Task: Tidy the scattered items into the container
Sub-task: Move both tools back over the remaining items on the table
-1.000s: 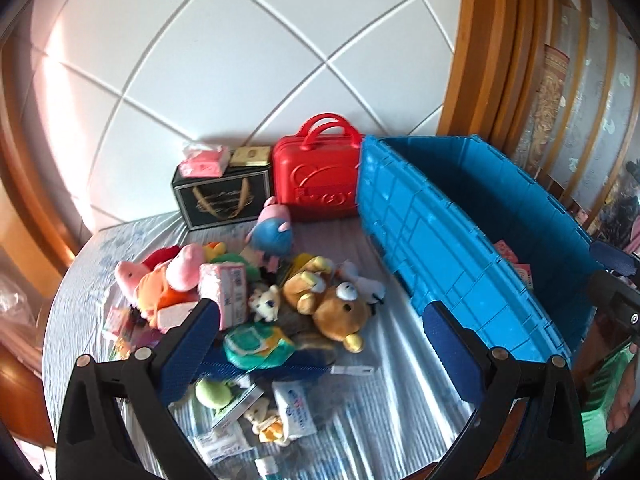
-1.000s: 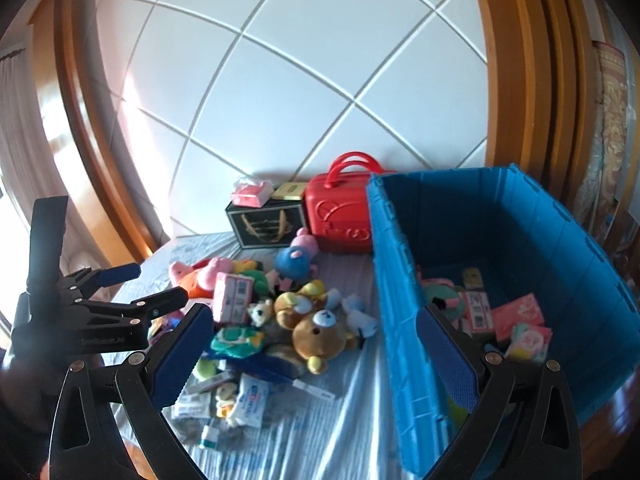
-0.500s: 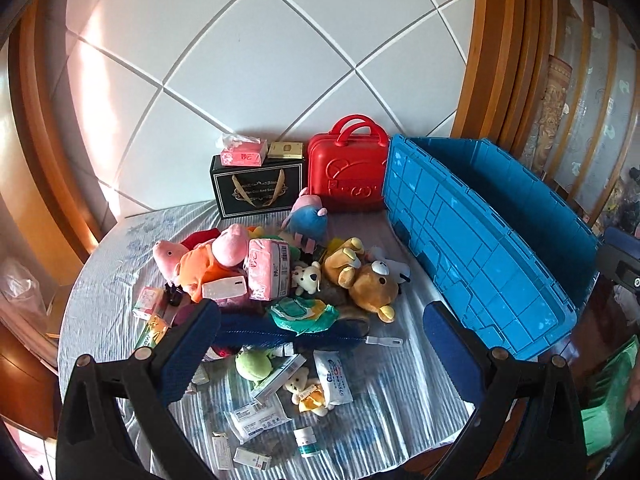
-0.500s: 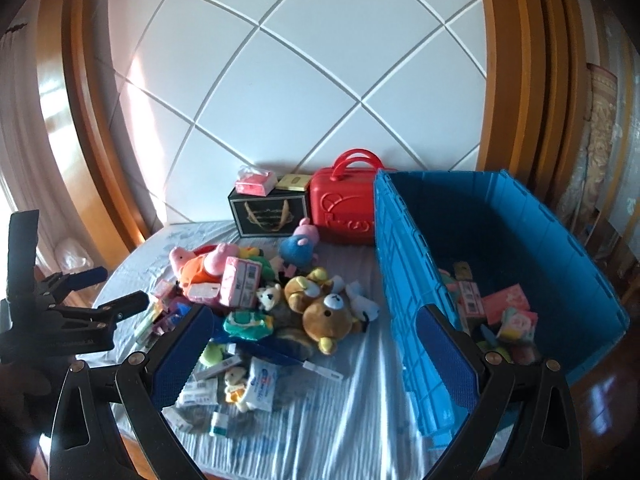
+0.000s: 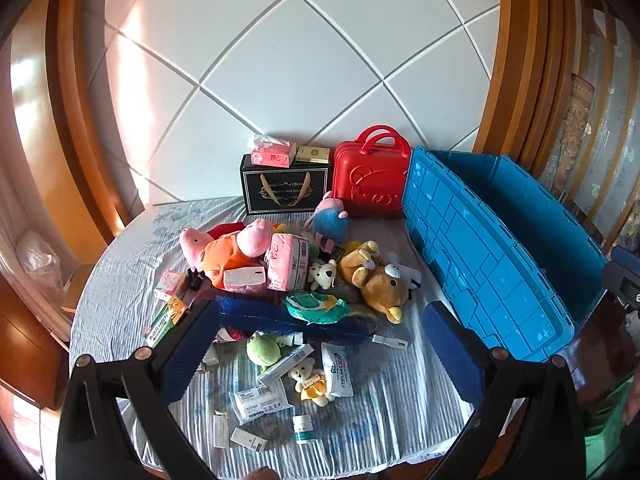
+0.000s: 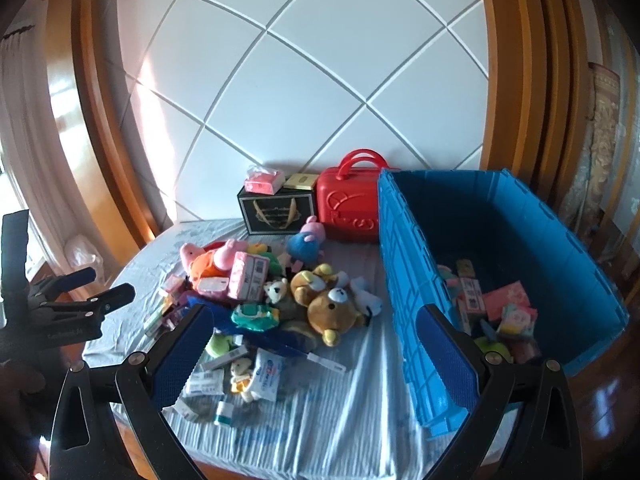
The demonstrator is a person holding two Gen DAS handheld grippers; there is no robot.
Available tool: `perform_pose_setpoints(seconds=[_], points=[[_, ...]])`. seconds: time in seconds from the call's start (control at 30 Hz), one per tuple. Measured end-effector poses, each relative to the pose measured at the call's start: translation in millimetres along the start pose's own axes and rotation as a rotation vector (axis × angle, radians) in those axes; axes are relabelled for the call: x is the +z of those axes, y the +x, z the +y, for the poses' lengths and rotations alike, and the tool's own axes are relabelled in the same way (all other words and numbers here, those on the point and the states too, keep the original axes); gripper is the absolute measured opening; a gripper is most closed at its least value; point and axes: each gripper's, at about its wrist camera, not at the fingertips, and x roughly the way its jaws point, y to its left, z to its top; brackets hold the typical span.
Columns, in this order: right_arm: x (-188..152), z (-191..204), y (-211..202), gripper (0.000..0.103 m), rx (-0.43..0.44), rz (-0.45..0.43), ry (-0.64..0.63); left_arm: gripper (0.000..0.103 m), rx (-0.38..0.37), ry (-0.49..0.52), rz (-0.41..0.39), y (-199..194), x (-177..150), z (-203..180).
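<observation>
Left wrist view: toys and packets lay heaped on the table (image 5: 120,280), beside the blue crate (image 5: 492,264).
Both grippers, left gripper (image 5: 320,344) and right gripper (image 6: 316,354), hung wide open and empty; brown bear plush (image 5: 384,284) sprawled near the crate's ribbed wall.

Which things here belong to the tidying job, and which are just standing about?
Job: blue crate; brown bear plush; pink tissue pack; small white bottle; both open grippers, left, right.
Standing about: red case; black gift box.
</observation>
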Motion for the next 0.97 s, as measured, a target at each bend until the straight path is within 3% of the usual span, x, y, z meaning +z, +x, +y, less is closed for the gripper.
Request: perform_pose_setpoints(seconds=[0.4, 0.7, 0.87, 0.97], points=[[-11, -51, -9, 0.103, 0.067, 0.009, -0.017, 0.103, 0.057, 0.0, 0.01, -15, -10, -65], [-14, -70, -18, 0.103, 0.077, 0.007, -0.025, 0.103, 0.078, -0.002, -0.002, -20, -13, -88], [-14, -73, -20, 0.103, 0.08, 0.006, -0.028, 0.103, 0.15, 0.048, -0.038, -25, -15, -98], [-14, -73, -19, 0.103, 0.083, 0.009, -0.032, 0.103, 0.154, 0.035, -0.03, -24, -14, -96]])
